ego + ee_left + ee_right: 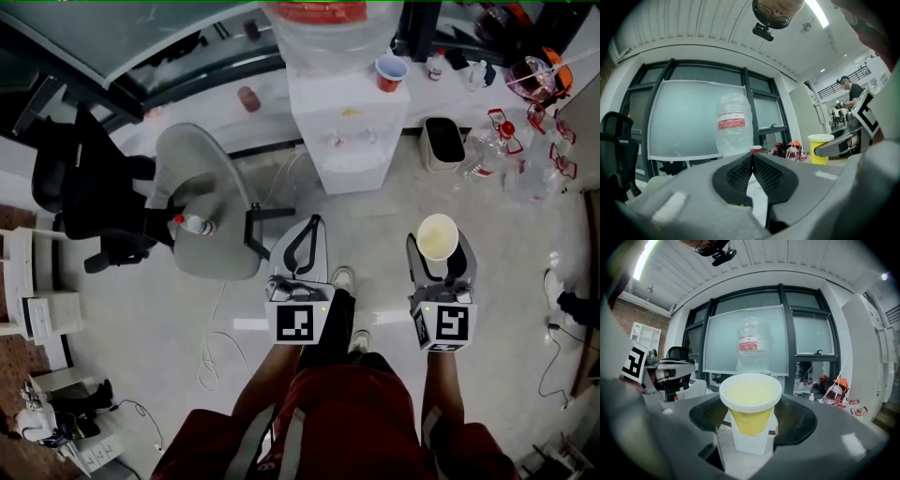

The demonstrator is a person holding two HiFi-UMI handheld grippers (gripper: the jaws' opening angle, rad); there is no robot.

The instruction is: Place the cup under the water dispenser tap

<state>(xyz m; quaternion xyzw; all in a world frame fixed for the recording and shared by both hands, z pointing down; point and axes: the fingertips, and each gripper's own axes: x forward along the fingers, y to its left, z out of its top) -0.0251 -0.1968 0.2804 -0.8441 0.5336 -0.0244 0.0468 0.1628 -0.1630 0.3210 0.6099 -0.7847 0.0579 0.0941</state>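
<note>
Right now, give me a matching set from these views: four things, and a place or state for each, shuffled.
1 yellow cup
2 red cup
3 small bottle
4 left gripper

A on the chair seat
B jaws shut, nothing between them
C held in the right gripper
D on top of the dispenser

Pairs: 1-C, 2-D, 3-A, 4-B

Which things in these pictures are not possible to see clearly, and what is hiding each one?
- Taps of the water dispenser: too small to tell apart in the head view. In the right gripper view the yellow cup covers them.
- Water bottle on the dispenser: cut off by the top edge of the head view.
- Contents of the red cup: too small to make out in the head view.
</note>
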